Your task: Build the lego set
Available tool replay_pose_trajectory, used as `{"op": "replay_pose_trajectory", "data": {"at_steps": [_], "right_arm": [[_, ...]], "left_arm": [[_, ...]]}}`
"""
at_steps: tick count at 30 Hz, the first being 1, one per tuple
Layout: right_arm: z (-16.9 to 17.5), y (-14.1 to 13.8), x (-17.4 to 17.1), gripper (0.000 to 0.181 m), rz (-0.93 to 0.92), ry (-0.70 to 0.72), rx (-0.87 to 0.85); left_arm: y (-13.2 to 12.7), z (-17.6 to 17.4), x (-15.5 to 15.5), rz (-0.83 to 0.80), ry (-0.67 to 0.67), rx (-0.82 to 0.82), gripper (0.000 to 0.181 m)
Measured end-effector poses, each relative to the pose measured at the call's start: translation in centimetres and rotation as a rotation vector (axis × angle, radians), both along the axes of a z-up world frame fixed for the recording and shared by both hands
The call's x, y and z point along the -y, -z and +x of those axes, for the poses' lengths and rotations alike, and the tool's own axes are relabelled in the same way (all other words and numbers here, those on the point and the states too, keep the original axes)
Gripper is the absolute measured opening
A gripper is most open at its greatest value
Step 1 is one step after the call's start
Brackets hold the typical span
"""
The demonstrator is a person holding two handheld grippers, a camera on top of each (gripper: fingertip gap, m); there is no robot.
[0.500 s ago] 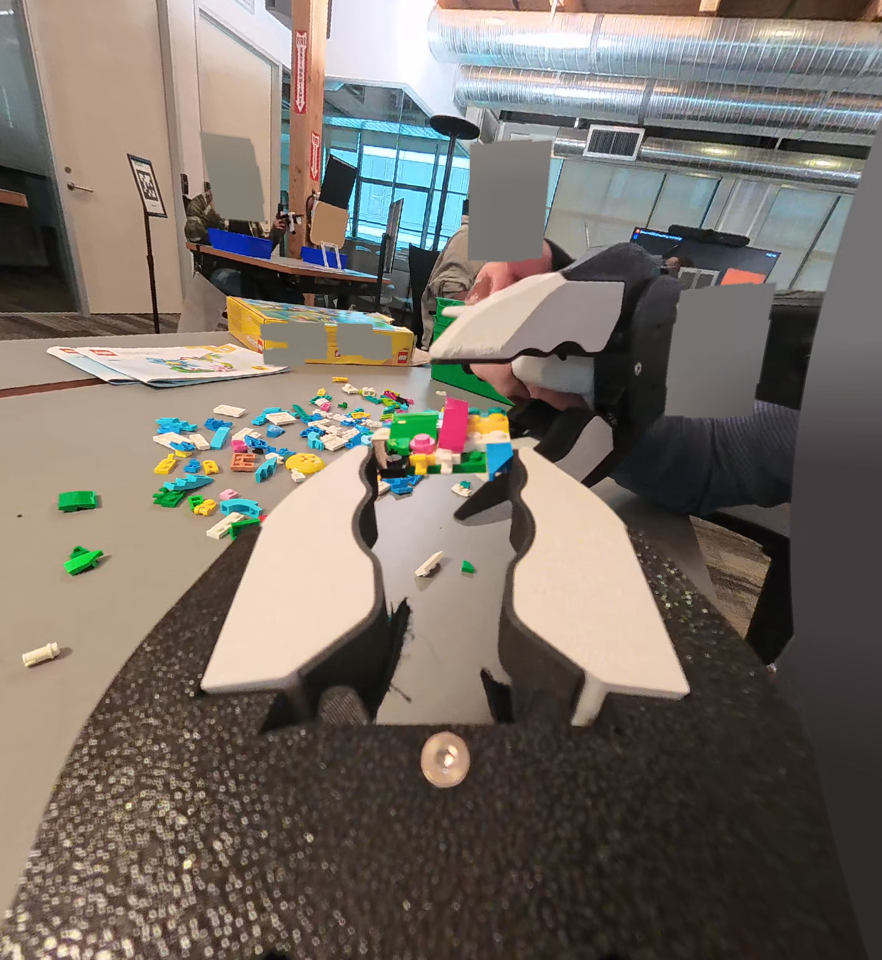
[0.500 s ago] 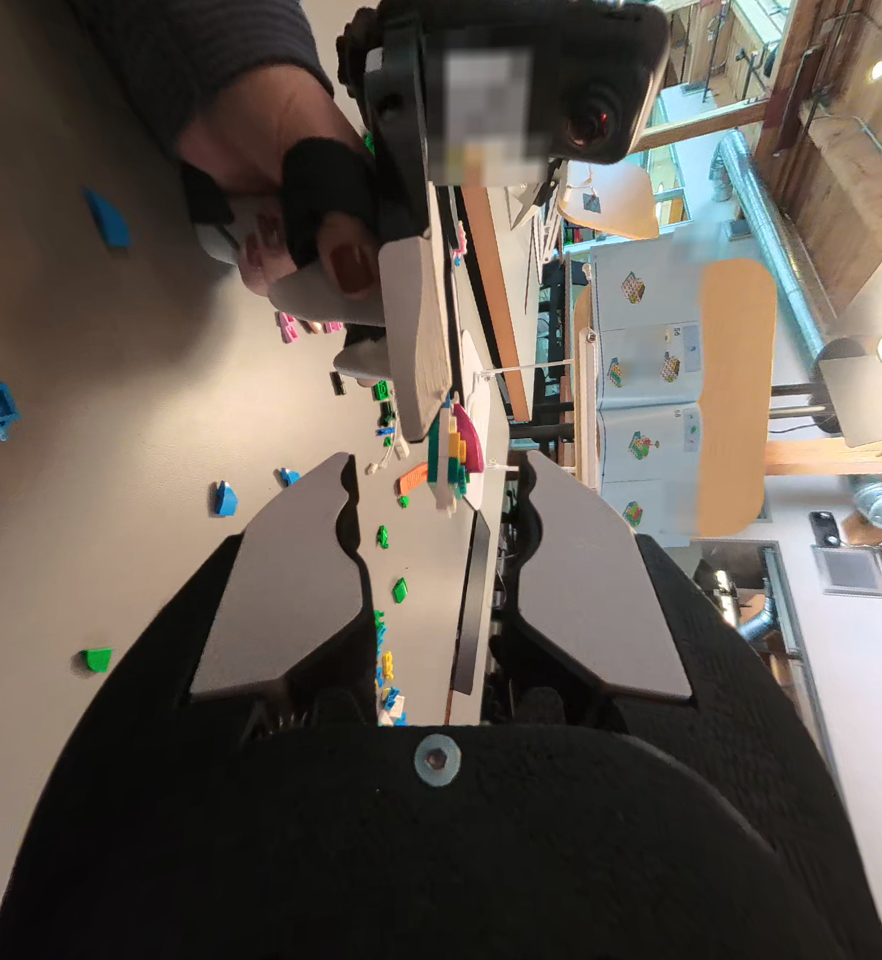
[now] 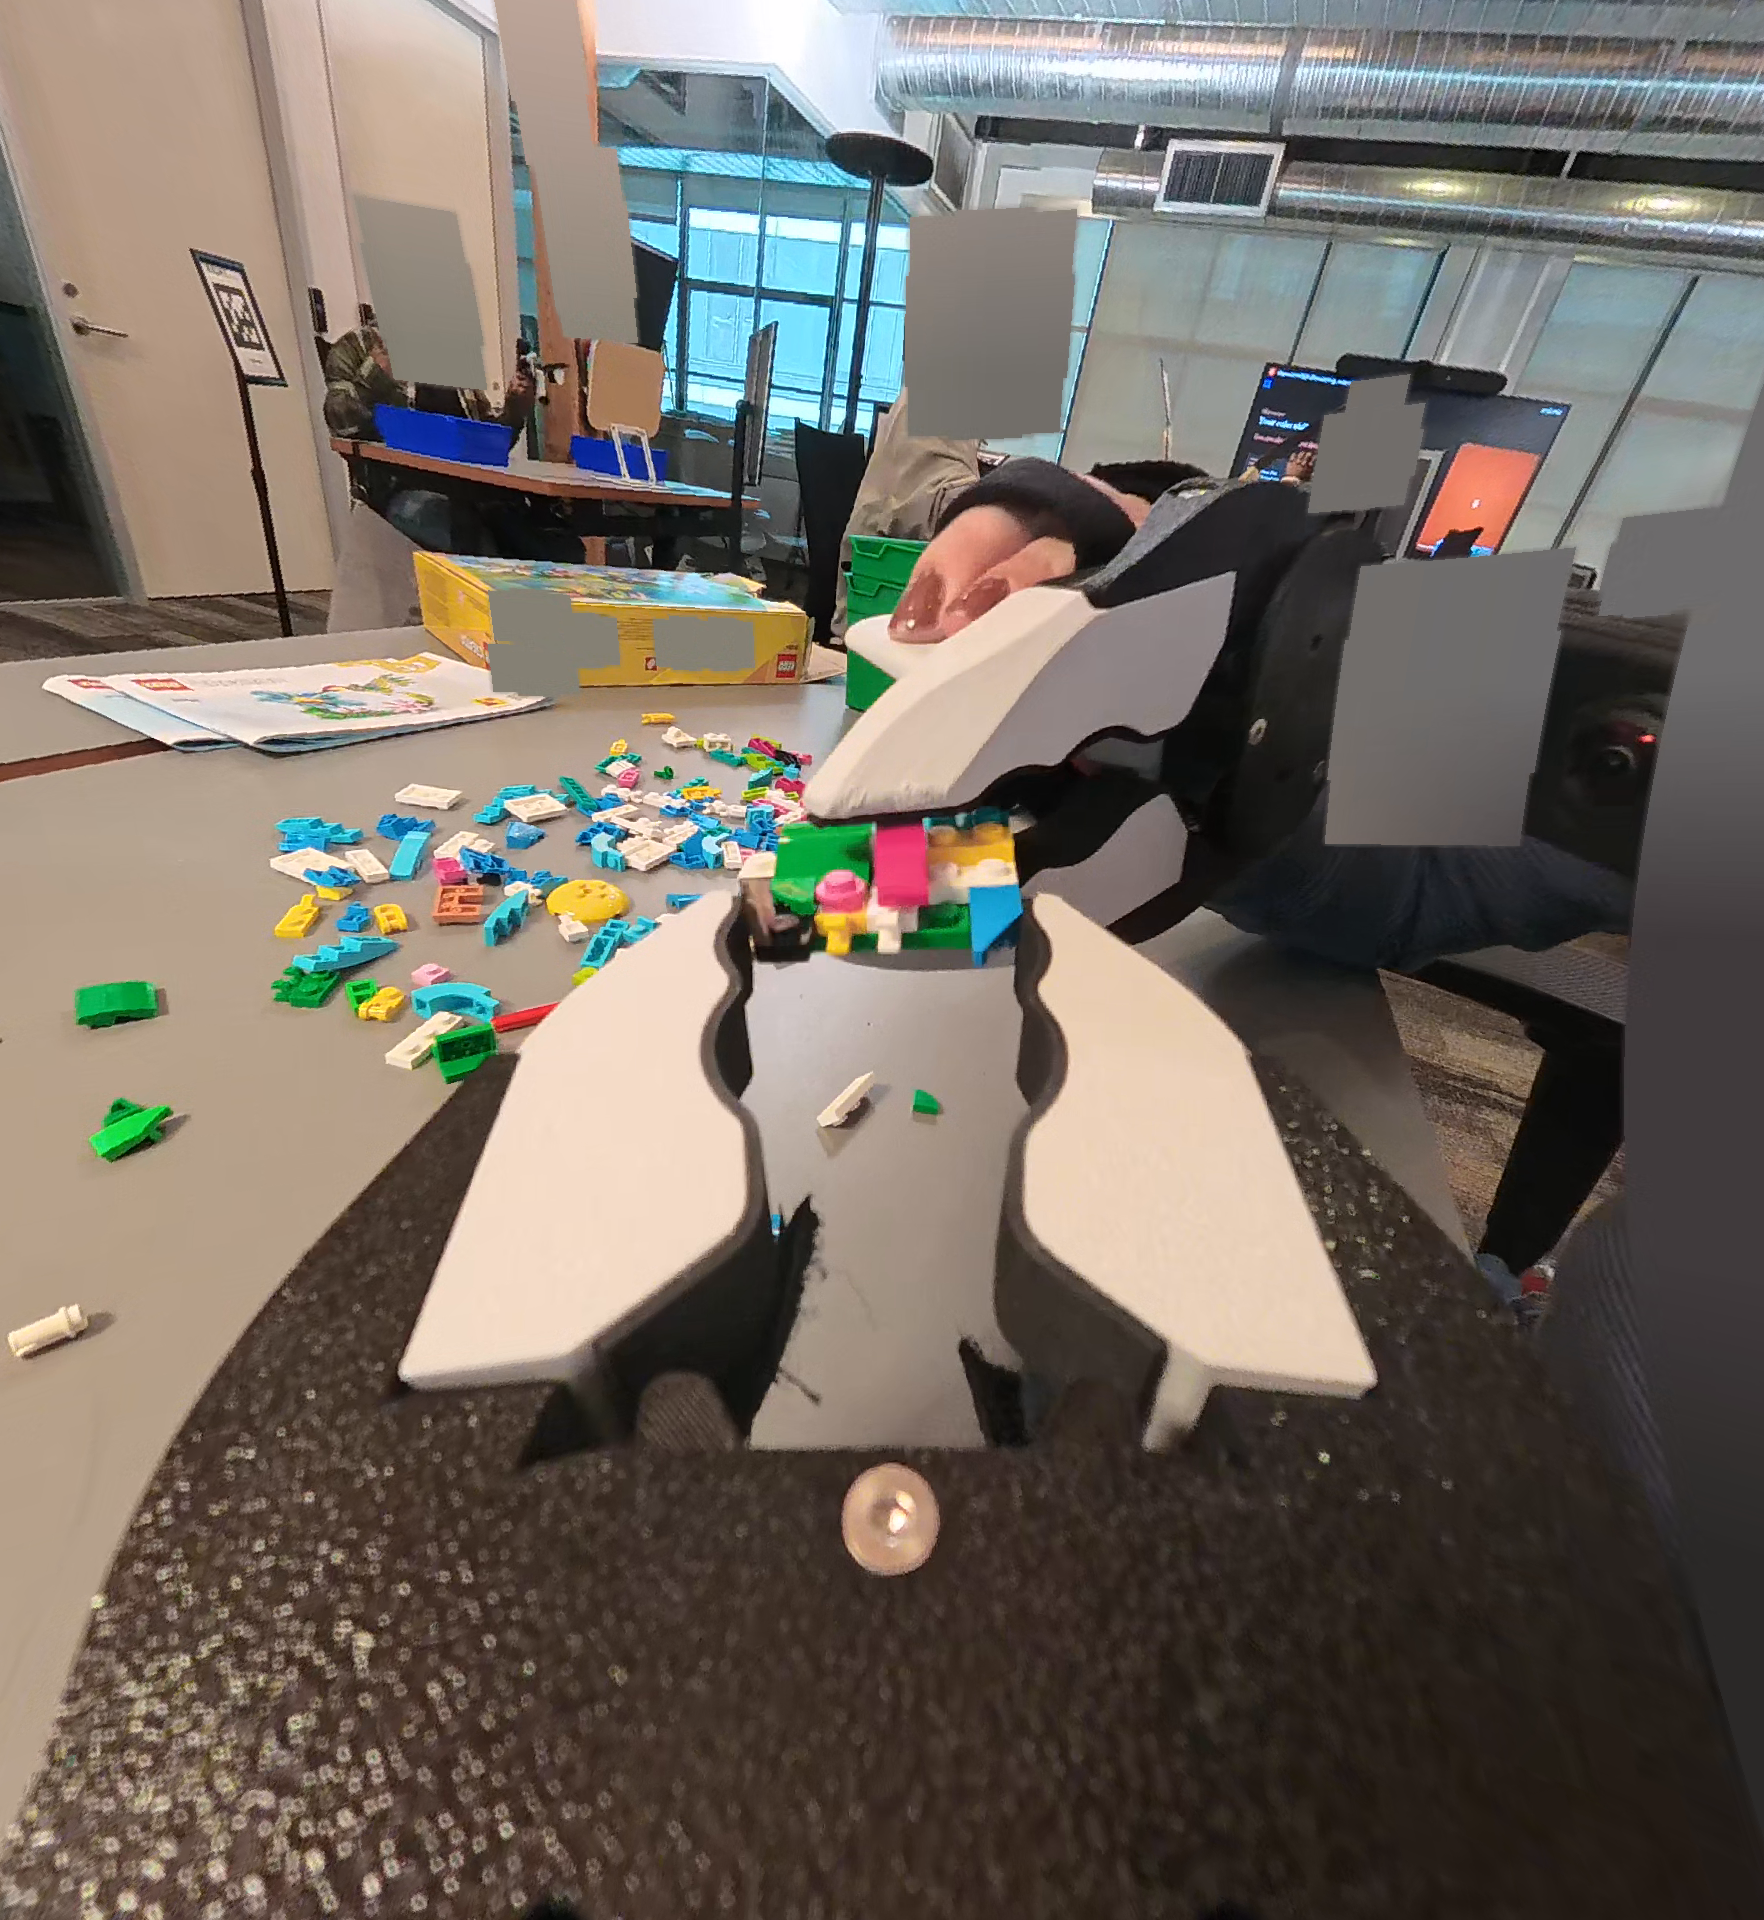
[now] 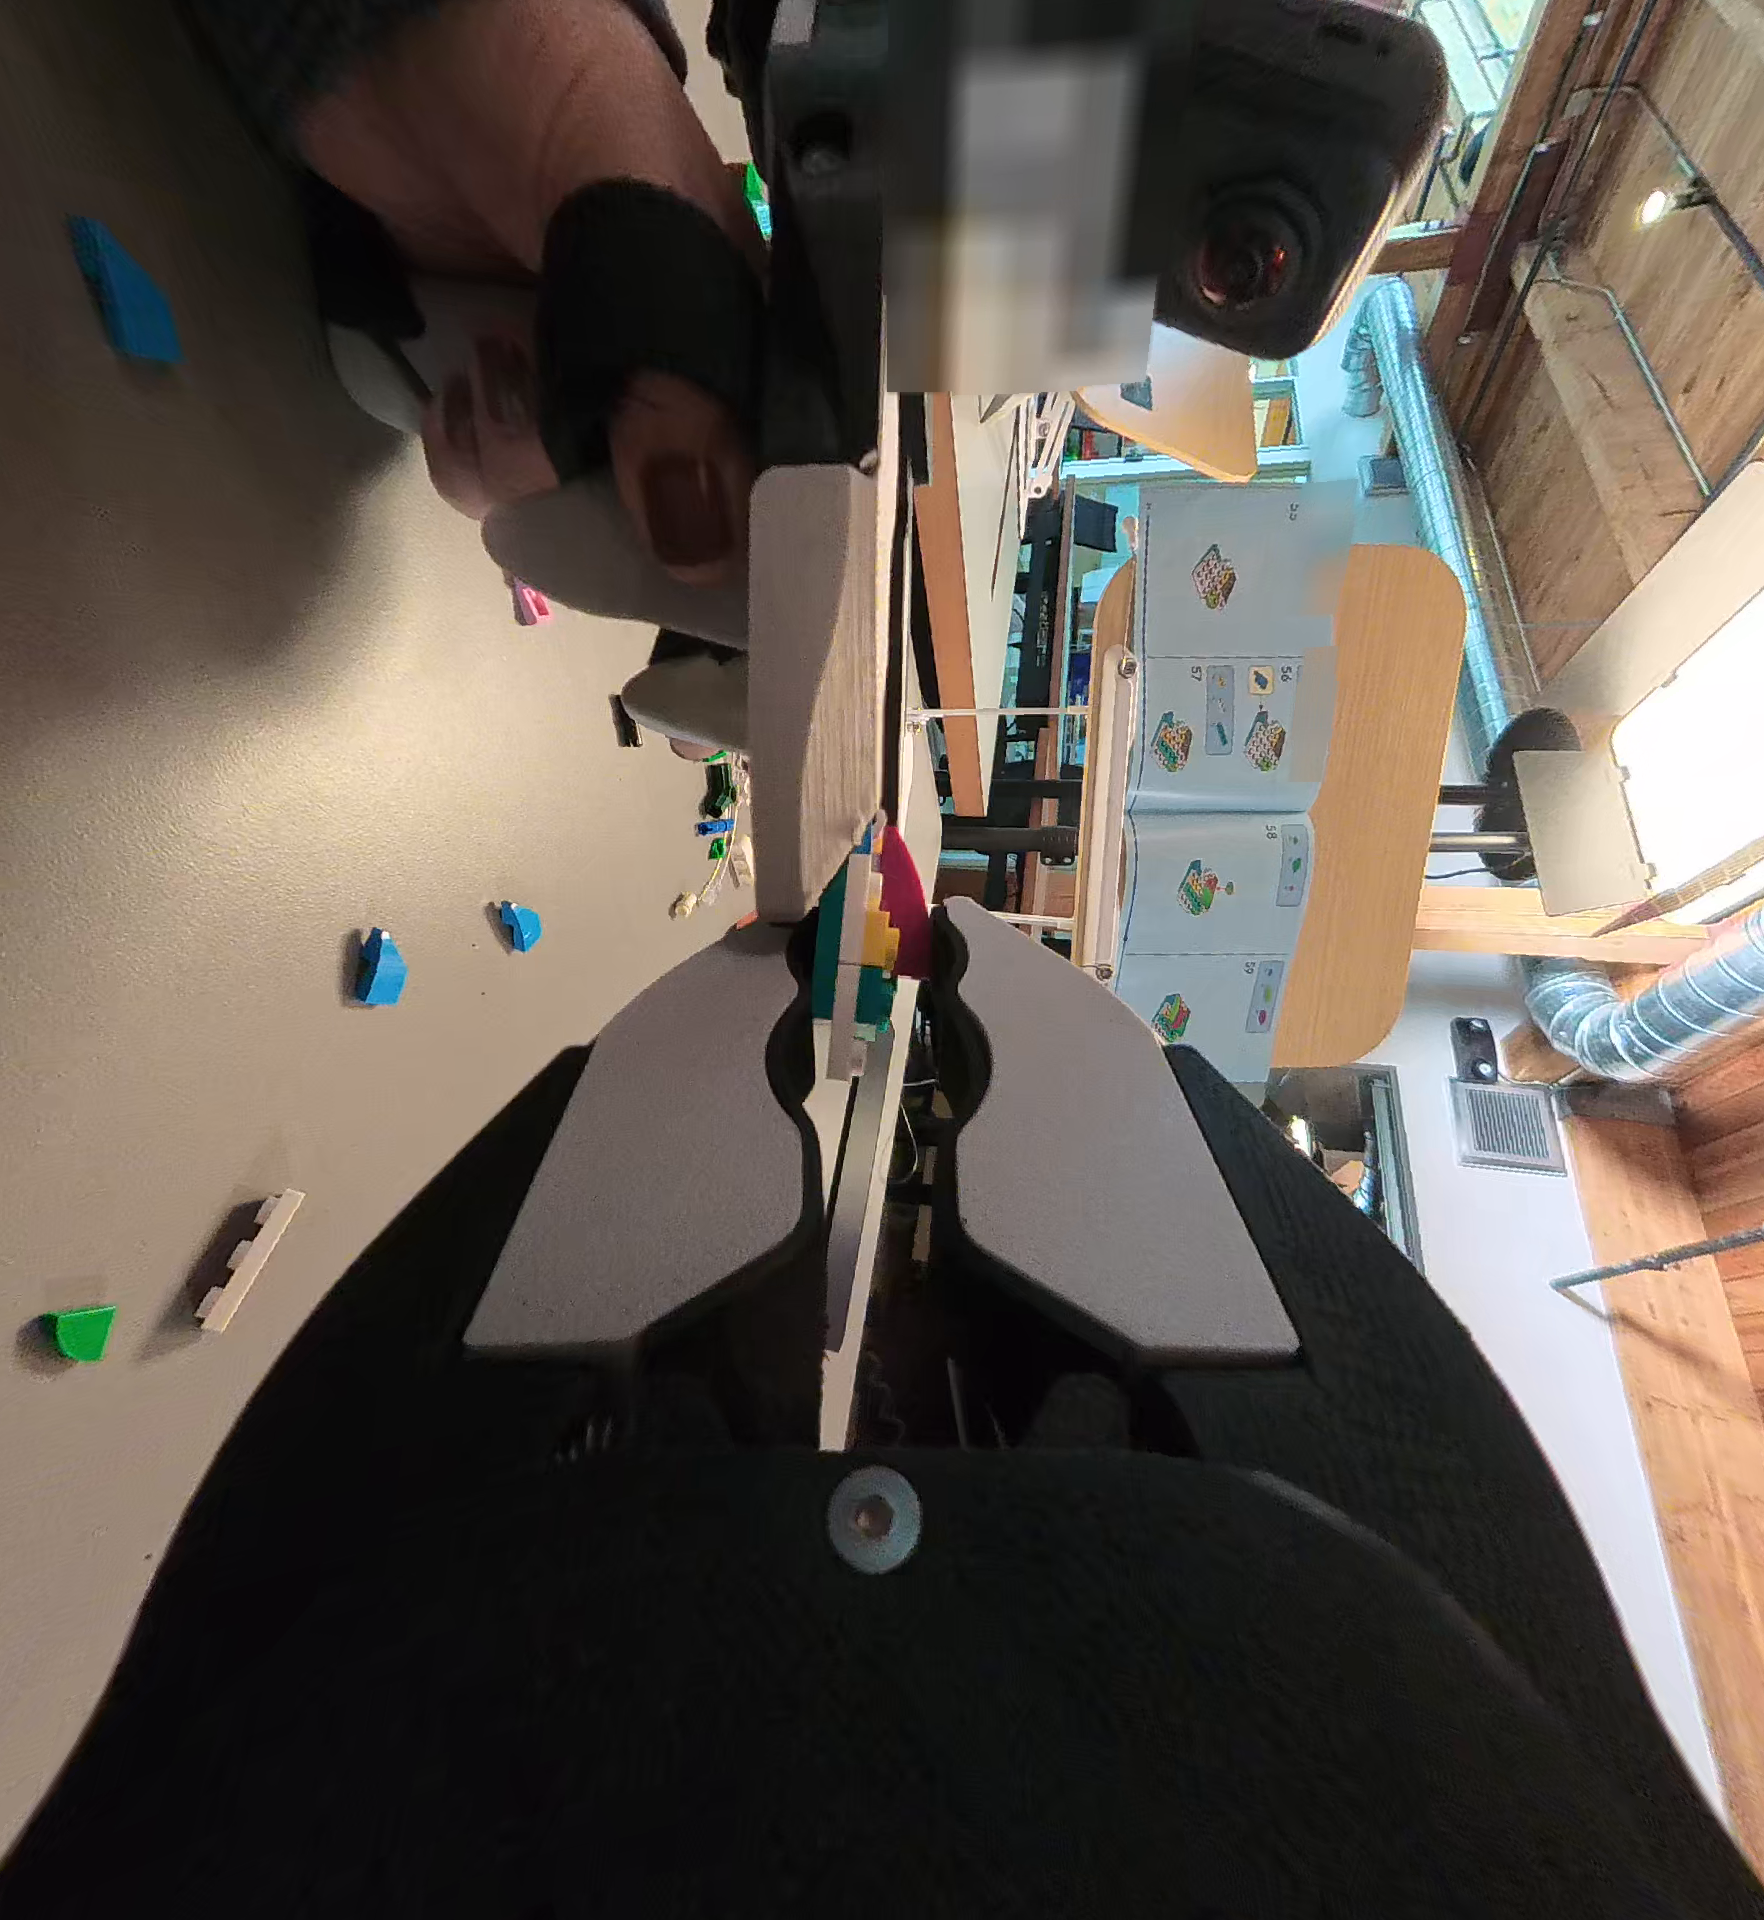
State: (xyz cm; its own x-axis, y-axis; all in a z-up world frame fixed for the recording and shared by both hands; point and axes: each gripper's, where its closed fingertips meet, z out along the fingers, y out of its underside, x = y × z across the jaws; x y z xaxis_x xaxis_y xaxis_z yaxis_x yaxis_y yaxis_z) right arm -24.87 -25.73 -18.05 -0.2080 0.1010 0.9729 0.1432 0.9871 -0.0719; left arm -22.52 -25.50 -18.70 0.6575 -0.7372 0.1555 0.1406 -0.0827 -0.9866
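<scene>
Multicoloured, the small lego build (image 3: 893, 883) of green, pink, yellow, white and blue bricks sits just off the grey desk (image 3: 234, 1143), held between both tools. The left gripper (image 3: 883, 925) has its fingers (image 3: 629, 1122) closed in on the build's two sides, pinching it at their tips. The right gripper (image 4: 862, 935), turned on its side, has its fingers (image 4: 670, 1122) clamped on the build from above and below. Loose bricks (image 3: 545, 852) lie scattered on the desk to the left, with a yellow box (image 3: 608, 629) and an open instruction booklet (image 3: 296, 696) farther back.
</scene>
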Motion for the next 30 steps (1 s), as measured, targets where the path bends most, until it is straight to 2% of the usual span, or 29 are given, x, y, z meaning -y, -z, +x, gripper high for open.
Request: {"op": "replay_pose_trajectory", "data": {"at_steps": [6, 8, 10, 12, 15, 17, 19, 24, 30], "right_arm": [[0.2, 0.2, -0.2, 0.018, -0.006, 0.004, 0.023], [0.3, 0.4, -0.3, 0.018, -0.040, 0.017, 0.051], [0.3, 0.8, -0.7, 0.018, -0.117, 0.046, 0.094], [0.4, 1.1, -1.0, 0.018, -0.186, 0.066, 0.132], [0.6, 1.0, -1.0, 0.018, -0.241, 0.067, 0.152], [0.7, 0.8, -0.8, 0.018, -0.263, 0.051, 0.148], [0.8, 0.6, -0.5, 0.018, -0.278, 0.034, 0.146], [0.9, 0.5, -0.3, 0.018, -0.274, 0.021, 0.151], [1.1, 0.7, -0.4, 0.017, -0.252, 0.040, 0.174]], "left_arm": [[0.3, 0.2, -0.1, -0.005, -0.008, -0.030, 0.048], [0.1, 0.0, -0.2, 0.032, -0.055, -0.048, 0.052], [0.1, -0.5, -0.4, 0.125, -0.164, -0.177, 0.069], [0.1, -0.9, -0.3, 0.264, -0.275, -0.401, 0.070], [0.2, -0.9, -0.1, 0.445, -0.402, -0.671, 0.056], [1.3, -1.2, -0.8, 0.417, -0.442, -0.773, 0.056], [1.7, -1.7, -1.3, 0.391, -0.493, -0.818, 0.048], [0.2, -1.6, -0.4, 0.526, -0.533, -0.836, 0.012], [0.2, -1.4, -0.2, 0.574, -0.545, -0.920, 0.009]]}}
